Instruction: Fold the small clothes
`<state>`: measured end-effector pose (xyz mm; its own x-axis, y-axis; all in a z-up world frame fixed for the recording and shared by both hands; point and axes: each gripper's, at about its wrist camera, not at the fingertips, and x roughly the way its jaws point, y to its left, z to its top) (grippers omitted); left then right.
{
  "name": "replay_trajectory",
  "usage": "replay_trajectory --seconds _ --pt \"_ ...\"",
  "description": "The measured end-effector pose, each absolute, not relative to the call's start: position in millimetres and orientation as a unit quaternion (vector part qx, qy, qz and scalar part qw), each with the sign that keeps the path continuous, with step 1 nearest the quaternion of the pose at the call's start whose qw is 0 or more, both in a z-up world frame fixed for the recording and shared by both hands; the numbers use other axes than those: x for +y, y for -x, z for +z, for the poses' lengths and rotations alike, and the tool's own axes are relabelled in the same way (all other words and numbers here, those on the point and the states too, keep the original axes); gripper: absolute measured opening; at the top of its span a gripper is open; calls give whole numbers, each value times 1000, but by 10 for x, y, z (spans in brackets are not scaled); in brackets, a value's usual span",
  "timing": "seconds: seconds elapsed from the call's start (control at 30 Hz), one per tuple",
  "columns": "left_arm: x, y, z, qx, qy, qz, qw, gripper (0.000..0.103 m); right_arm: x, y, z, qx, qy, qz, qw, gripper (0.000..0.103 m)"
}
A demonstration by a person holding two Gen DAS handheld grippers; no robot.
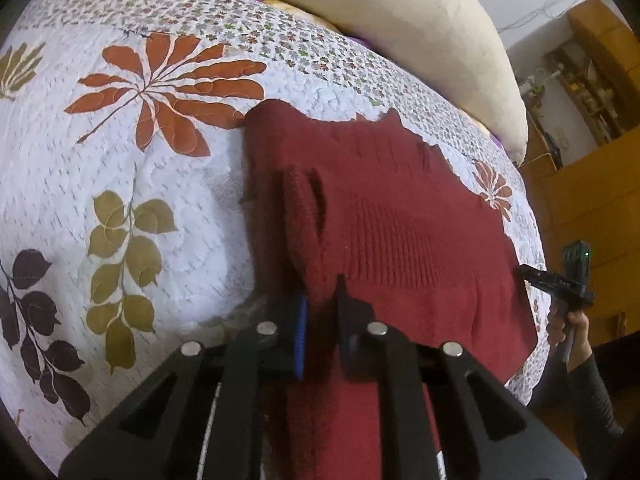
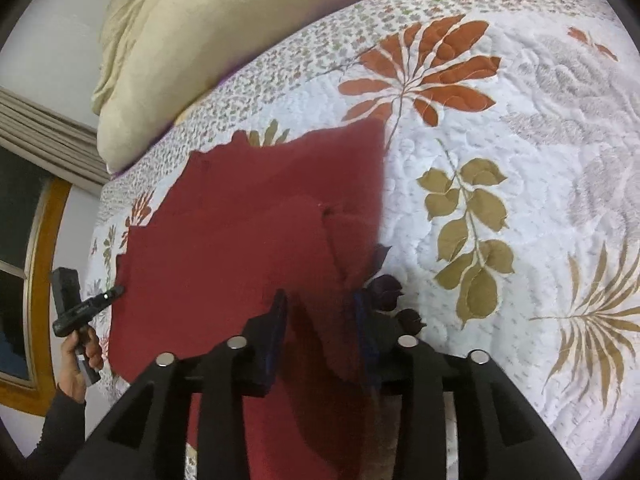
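A dark red ribbed knit garment lies on a white quilted bedspread patterned with rust, olive and dark purple leaves; the pillow is cream.

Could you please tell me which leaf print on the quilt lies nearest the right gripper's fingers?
The dark purple leaf sprig, right beside the right gripper; the olive-green leaf sprig and orange-red leaf spray lie farther up the white quilt.
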<state>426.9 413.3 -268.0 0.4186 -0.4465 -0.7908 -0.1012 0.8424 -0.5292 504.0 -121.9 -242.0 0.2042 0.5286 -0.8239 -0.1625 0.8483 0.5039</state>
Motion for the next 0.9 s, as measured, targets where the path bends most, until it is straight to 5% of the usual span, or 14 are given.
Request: replay_trajectory --seconds 0.17,0.2,0.23,0.27,0.33,0.57,0.7,0.8,0.9 --pt "4082 -4264 -2673 526 255 -116 803 8 -1201 -5061 -2468 591 -153 224 760 49" --pt "4080 -4258 -2656 521 254 -114 807 8 -1180 -5054 -2473 590 -151 225 760 47" --pt "4076 -4254 -2641 519 254 -112 808 7 -1148 -5042 -2463 588 -141 226 764 27" --pt "4078 -4243 -2608 514 255 -112 812 7 -1126 -5025 -2437 585 -128 223 769 20" --pt "4073 -4214 -2532 503 253 -115 818 7 -1118 -4976 -2365 574 -121 219 780 13" --pt "3984 -4091 -2130 463 240 -144 841 7 -1120 -4852 -2030 547 -98 214 804 12" --pt "3964 -4074 -1919 445 238 -157 849 7 -1170 -4812 -1754 518 -98 208 824 1" --pt "3898 -4098 -1946 457 226 -158 845 7 -1181 -4811 -1610 512 -101 214 825 0" --pt "3903 -4134 -2114 476 228 -150 836 7 -1153 -4869 -1835 557 -97 205 799 18"
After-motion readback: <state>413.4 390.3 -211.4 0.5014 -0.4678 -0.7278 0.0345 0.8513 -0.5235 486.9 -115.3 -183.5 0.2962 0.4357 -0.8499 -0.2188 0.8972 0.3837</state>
